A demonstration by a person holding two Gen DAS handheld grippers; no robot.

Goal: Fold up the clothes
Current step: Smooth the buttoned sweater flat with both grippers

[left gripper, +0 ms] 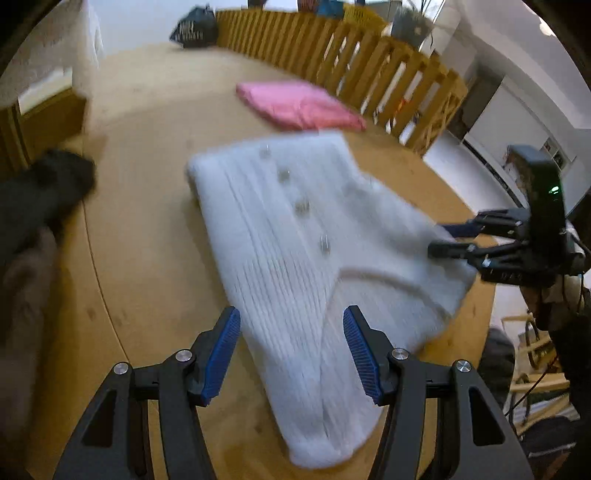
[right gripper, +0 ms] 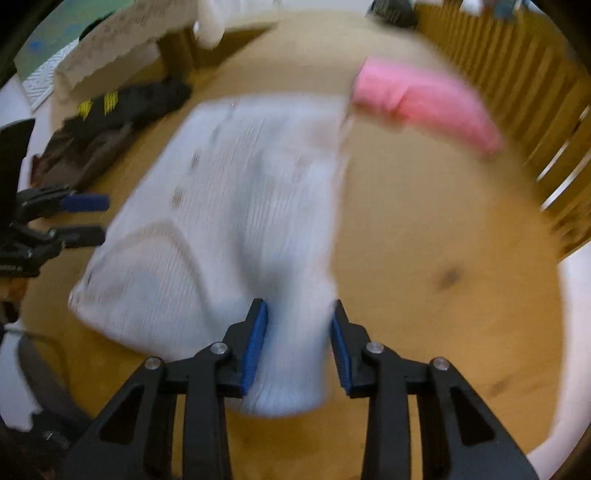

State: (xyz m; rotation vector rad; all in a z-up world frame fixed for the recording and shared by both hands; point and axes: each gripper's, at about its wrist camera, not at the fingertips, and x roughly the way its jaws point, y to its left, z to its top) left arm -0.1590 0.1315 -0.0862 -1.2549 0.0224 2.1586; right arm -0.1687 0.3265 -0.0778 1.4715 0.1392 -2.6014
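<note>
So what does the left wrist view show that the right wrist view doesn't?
Only the left wrist view shows the white cardigan's buttons sharply, the right gripper at its right edge, and a dark bag by the fence. Only the right wrist view shows yellow marks on the dark clothes and the left gripper from the side. Both share the wooden table, the folded pink garment and the wooden fence.
</note>
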